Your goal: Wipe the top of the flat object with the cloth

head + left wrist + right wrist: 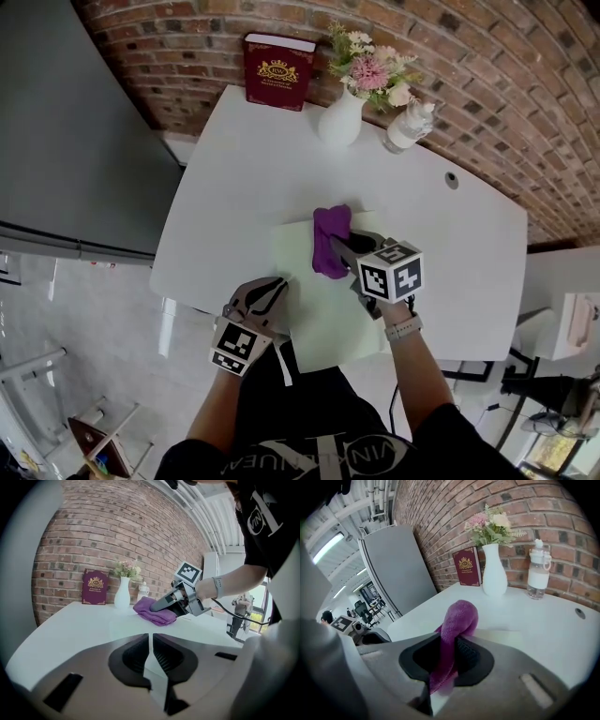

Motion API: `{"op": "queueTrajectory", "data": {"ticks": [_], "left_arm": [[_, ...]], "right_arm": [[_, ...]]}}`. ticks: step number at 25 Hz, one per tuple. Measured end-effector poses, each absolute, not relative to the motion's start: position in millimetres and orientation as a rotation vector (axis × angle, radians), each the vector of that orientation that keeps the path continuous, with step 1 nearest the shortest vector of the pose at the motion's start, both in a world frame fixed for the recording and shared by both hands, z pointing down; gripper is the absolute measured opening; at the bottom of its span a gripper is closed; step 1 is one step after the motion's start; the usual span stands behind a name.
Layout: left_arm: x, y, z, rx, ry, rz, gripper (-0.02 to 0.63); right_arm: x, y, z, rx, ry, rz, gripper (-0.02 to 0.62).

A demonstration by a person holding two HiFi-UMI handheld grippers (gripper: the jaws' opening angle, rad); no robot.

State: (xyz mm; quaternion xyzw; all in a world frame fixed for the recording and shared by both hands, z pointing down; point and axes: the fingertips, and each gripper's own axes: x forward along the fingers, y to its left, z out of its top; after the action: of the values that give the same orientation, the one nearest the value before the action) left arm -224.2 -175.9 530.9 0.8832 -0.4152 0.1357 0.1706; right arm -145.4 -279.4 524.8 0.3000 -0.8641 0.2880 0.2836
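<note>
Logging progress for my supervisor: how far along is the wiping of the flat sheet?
Done: right gripper is shut on the purple cloth, which rests on the pale sheet. In hand: left gripper pinches the sheet's near edge, steadying it. Left: wiping the top; no sign shows how much is wiped.

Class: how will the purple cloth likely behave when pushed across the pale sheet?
Probably floppy: the purple cloth folds over past the right gripper. Likely light and grippy: its fuzzy pile may bunch, not slide, on the pale sheet.
</note>
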Motion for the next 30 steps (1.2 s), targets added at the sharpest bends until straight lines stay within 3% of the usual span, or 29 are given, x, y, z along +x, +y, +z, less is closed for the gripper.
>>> {"op": "queueTrajectory", "data": {"ticks": [24, 30], "left_arm": [[-221, -162, 529, 2.446, -1.263, 0.367, 0.029], [-233, -154, 520, 2.435, -1.306, 0.363, 0.029]], "right_arm": [[-15, -319, 510, 1.080, -2.188, 0.433, 0.061], [-44, -299, 449, 1.134, -2.379, 0.501, 0.061]]}}
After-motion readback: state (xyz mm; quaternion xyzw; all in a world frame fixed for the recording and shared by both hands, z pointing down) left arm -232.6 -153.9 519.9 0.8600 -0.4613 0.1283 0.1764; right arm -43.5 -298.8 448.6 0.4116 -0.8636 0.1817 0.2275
